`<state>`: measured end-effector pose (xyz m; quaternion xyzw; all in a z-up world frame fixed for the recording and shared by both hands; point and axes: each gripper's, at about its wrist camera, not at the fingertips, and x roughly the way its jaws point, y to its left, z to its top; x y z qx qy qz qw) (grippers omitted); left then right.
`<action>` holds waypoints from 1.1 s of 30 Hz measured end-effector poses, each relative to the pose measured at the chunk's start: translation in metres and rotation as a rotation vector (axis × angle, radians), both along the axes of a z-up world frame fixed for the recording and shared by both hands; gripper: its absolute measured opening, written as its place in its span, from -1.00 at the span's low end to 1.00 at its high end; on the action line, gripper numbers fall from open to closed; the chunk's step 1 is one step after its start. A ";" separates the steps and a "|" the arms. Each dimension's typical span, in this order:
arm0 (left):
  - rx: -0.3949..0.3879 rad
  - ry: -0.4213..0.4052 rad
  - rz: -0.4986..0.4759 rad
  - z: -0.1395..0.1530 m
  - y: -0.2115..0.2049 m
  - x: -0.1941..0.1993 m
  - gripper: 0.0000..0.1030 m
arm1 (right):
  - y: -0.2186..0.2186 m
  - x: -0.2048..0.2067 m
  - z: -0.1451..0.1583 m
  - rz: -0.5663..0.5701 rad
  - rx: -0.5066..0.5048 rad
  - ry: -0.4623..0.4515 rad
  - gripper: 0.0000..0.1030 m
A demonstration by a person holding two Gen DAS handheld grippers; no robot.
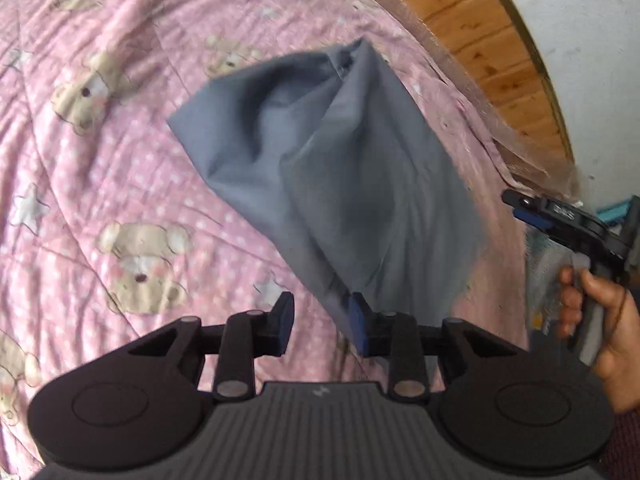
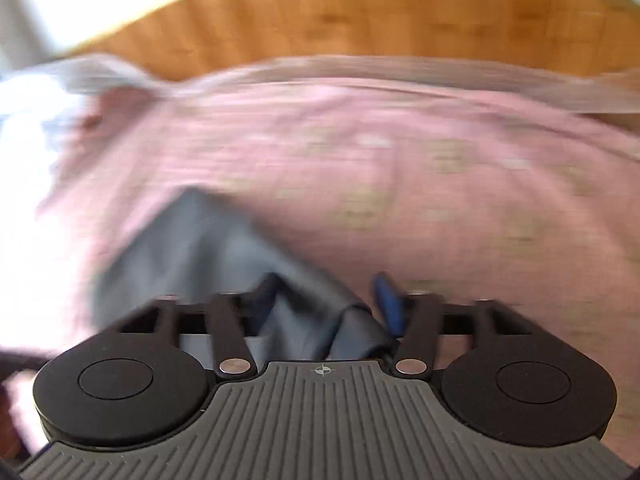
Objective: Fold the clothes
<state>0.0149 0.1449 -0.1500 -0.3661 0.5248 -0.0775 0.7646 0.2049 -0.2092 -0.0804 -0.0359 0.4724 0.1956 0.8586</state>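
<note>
Your left gripper (image 1: 322, 326): jaws apart, grey cloth (image 1: 328, 176) brushing right pad only. Right gripper (image 2: 332, 300): jaws apart too, cloth bunched between. Cloth airborne over pink bedspread (image 1: 120, 160). Mid-spread step; next, probably lay flat, regrip corners.

Pink teddy-bear quilt (image 1: 120, 160), wooden headboard (image 1: 480, 40)

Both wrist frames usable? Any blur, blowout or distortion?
Left wrist: mild blur on the grey cloth, bear-print quilt readable, fisheye bends the wooden headboard. Right wrist: heavy sideways motion smear, quilt print unreadable, left edge blown out white; only the tongs' body is sharp.
</note>
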 end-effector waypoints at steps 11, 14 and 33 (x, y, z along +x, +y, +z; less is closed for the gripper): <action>0.171 -0.130 -0.129 -0.006 0.017 0.066 -0.64 | 0.052 -0.167 -0.049 -0.093 0.263 -0.014 -0.10; 0.189 -0.054 -0.039 -0.024 0.056 0.076 -0.78 | 0.030 -0.181 -0.094 -0.213 0.155 0.022 -0.16; 0.423 -0.268 -0.398 0.013 -0.043 0.157 0.12 | 0.007 -0.117 -0.034 -0.396 0.340 -0.124 -0.12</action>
